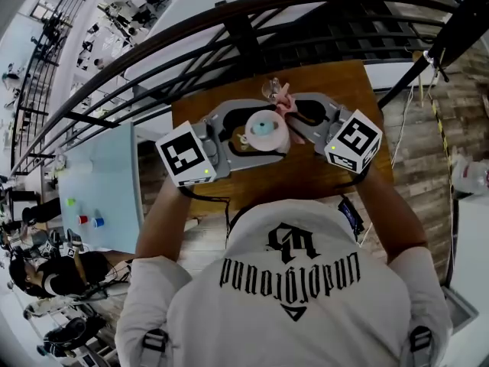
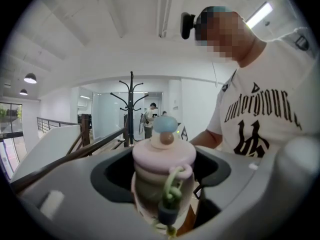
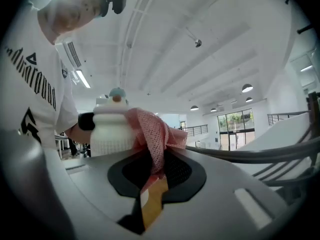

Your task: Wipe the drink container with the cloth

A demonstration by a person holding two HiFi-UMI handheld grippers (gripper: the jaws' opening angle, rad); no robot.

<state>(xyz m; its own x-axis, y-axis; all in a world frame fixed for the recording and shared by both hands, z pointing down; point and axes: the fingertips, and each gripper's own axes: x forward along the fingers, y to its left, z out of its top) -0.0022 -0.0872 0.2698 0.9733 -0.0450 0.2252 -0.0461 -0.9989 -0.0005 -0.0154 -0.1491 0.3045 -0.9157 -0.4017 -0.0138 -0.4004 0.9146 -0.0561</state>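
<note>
1. Wood table by the rail, a bright open hall beyond, and the wipe was on.
2. My left claw stood wide but clamped on the bottle, holding it upright over the table, between my two claws.
3. My right claw was pinched shut on the cloth, whose bunched pink mesh touched the bottle's side just under the lid.
4. To do it well, I judged:
   - The left grip had to stay firm.
   - The cloth needed light pressure and a sweep round the wall.
   - Pushing sideways risked twisting the bottle out of the claw.
5. Looks:
   - The lid was a pale pink dome with a blue knob on top.
   - A green strap looped down the front.
   - The body was pale, with no dirt that I could make out.
</note>
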